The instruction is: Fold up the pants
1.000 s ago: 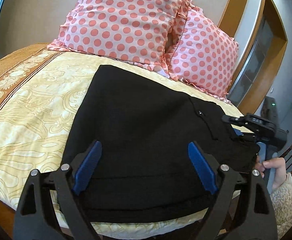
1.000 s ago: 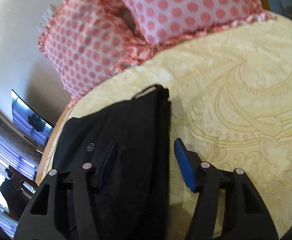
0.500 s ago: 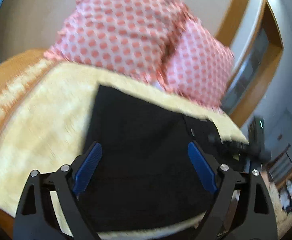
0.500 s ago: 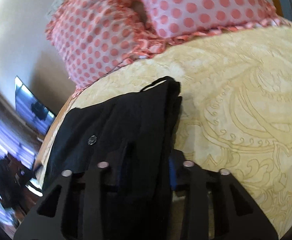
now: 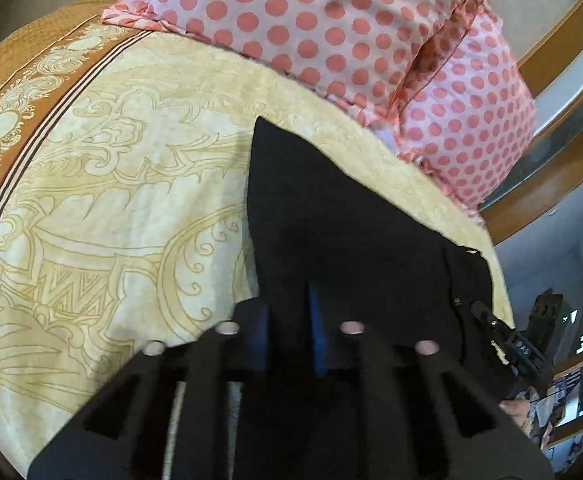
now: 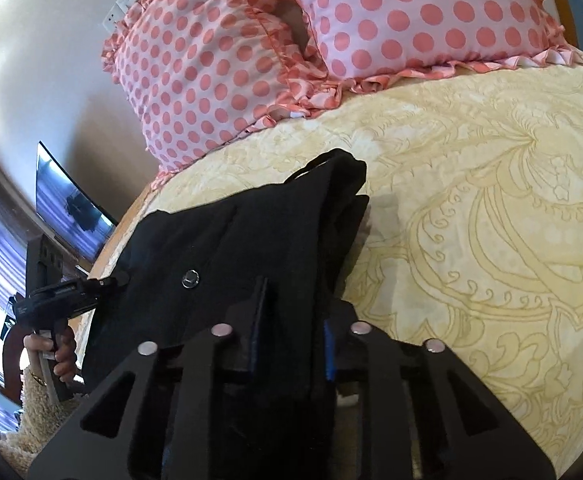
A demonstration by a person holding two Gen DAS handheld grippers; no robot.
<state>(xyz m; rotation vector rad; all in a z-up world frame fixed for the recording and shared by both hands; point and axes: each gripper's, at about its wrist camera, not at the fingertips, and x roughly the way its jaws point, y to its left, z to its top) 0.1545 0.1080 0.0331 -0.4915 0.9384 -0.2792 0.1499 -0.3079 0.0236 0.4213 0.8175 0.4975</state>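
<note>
The black pants point(image 5: 343, 220) lie folded flat on the yellow patterned bedspread point(image 5: 111, 200). My left gripper point(image 5: 289, 320) is shut on their near edge by one corner. In the right wrist view the pants point(image 6: 251, 232) show a silver button point(image 6: 190, 279) and a bunched waistband end. My right gripper point(image 6: 293, 332) is shut on the near edge of that end. Each gripper appears in the other's view: the right one point(image 5: 507, 344) at the pants' far end, the left one point(image 6: 67, 292) at the left edge, held by a hand.
Two pink polka-dot pillows point(image 5: 331, 32) lean at the head of the bed, just beyond the pants; they also show in the right wrist view point(image 6: 291, 40). The bed's brown border point(image 5: 23, 112) runs at left. A TV point(image 6: 67, 200) and furniture stand beyond the bed edge.
Both grippers were open above the pants a second ago. The right one closed on the waistband end first, then the left moved down and forward and closed on the near edge.
</note>
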